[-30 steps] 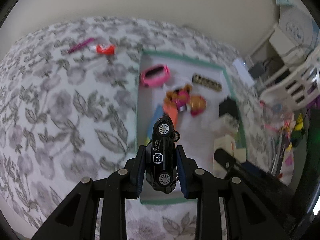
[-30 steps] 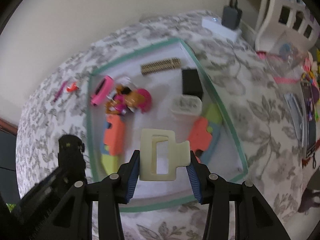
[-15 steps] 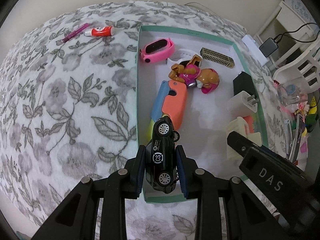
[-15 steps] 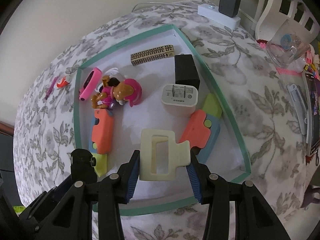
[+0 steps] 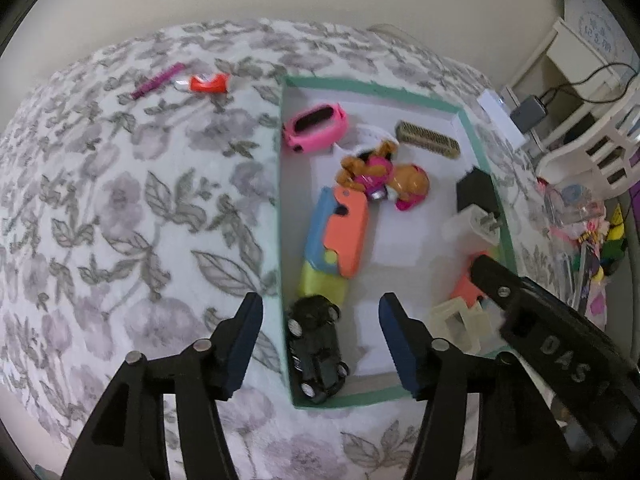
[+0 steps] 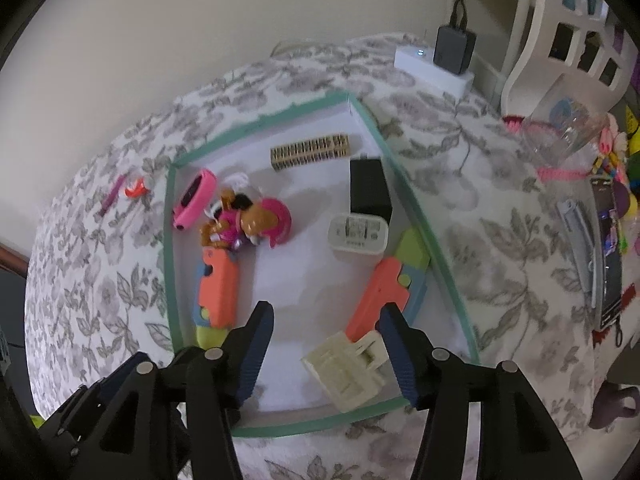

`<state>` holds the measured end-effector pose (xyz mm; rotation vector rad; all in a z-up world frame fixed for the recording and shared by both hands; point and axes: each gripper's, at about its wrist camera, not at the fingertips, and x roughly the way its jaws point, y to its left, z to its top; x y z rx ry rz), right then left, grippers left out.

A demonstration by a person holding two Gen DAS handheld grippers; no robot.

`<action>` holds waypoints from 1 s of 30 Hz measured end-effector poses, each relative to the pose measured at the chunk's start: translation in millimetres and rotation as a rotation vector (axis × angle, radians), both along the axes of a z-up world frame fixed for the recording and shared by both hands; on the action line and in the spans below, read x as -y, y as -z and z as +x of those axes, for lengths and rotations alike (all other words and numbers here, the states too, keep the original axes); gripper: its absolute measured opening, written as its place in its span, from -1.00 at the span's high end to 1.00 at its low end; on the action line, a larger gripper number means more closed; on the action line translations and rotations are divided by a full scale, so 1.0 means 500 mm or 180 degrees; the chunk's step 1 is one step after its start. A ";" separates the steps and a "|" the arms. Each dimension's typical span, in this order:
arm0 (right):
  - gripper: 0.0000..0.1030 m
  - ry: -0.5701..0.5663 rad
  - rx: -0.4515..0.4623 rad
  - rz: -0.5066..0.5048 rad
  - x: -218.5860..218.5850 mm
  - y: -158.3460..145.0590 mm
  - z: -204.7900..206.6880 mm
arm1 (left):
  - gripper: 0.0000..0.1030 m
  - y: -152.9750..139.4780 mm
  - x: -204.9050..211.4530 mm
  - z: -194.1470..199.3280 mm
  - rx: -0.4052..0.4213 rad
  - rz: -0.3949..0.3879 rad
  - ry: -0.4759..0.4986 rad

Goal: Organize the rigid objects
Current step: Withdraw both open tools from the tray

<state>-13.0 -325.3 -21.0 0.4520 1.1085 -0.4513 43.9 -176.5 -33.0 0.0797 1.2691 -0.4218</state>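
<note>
Hovering over the green-rimmed tray [image 5: 384,90], our left gripper [image 5: 320,312], jaws just opened, has dropped the black toy car [image 5: 318,350] against its near wall; our right gripper [image 6: 326,326], likewise just opened and empty, leaves the cream clip [image 6: 348,368] beside the orange toy [image 6: 380,294]. Descending carelessly, we could knock either piece.

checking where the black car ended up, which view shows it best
The left wrist view: the black car lies whole in the tray's near left corner, below the open left gripper, whose jaws have just been opening. The right wrist view does not show the car; the gripper arms cover that corner.
</note>
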 end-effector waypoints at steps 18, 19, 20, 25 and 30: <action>-0.60 -0.0221 0.0024 -0.0159 -0.023 0.000 0.017 | -0.86 0.006 -0.103 0.059 0.0155 0.0476 -0.0781; -0.66 -0.0241 0.0007 -0.0168 -0.026 0.003 0.018 | -0.86 0.009 -0.105 0.060 0.0137 0.0475 -0.0795; -0.66 -0.0252 0.0000 -0.0171 -0.026 0.004 0.018 | -0.86 0.010 -0.107 0.061 0.0130 0.0475 -0.0805; -0.73 -0.0298 -0.0038 -0.0199 -0.029 0.013 0.023 | -0.86 0.014 -0.108 0.065 0.0074 0.0443 -0.0836; -1.00 -0.0318 -0.0040 -0.0186 -0.031 0.017 0.026 | -0.86 0.015 -0.110 0.065 0.0047 0.0440 -0.0858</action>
